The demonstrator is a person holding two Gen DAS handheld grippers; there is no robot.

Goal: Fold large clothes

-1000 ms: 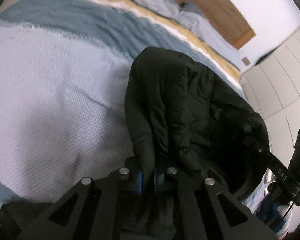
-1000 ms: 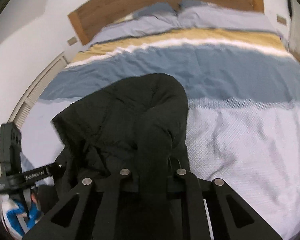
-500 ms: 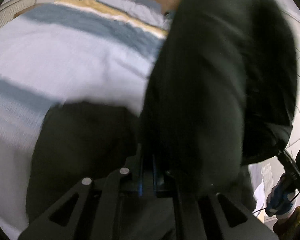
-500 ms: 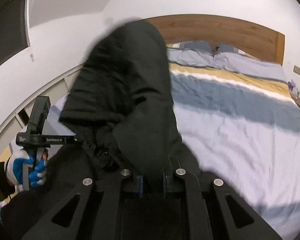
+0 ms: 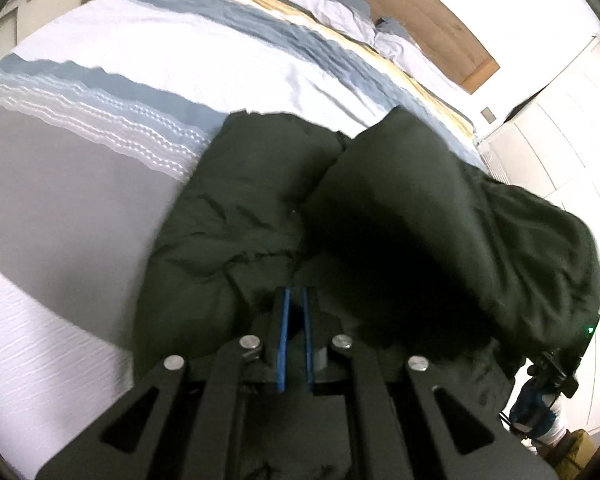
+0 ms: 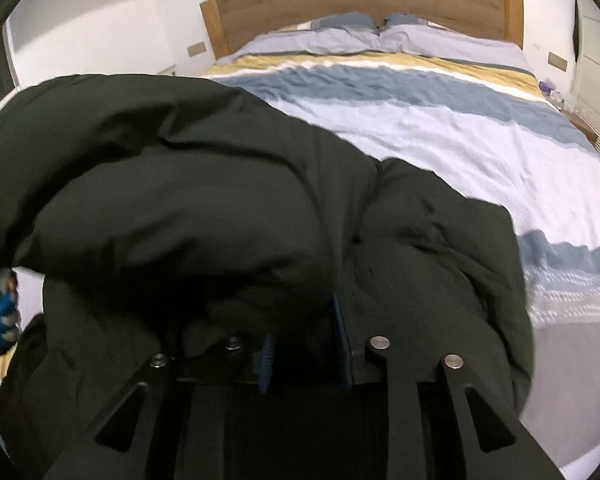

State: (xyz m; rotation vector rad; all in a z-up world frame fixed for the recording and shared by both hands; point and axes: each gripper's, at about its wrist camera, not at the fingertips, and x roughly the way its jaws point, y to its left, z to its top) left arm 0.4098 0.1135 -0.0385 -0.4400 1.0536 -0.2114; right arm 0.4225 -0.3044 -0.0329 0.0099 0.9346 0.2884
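Dark padded jacket (image 5: 284, 216) lying bunched on the near part of the striped duvet (image 5: 180, 52) of a bed with a wooden headboard (image 6: 360, 4) and two pillows (image 6: 340, 36); one puffy portion is doubled over the rest and forms a rounded roll on the side toward the wardrobe doors (image 5: 556, 128). Left gripper (image 5: 295, 320): blue pads nearly together with dark fabric pinched between them at the jacket's near edge. Right gripper (image 6: 304, 344): blue pads set somewhat apart, with a thick wad of the same jacket (image 6: 220, 208) filling the gap and spilling over the near finger, so it appears to clamp a multi-layer bundle. The person's gloved hand (image 6: 0, 312) shows at the left margin of the right wrist view. Handling, as judged: the garment is soft, bulky and springy, fairly light for its volume, with a smooth shell likely to slide between pads; folds will tend to puff open unless pressed flat. A firm hold is best taken on seams, hem or cuff edges, where the layers are thin, rather than on the filled panels
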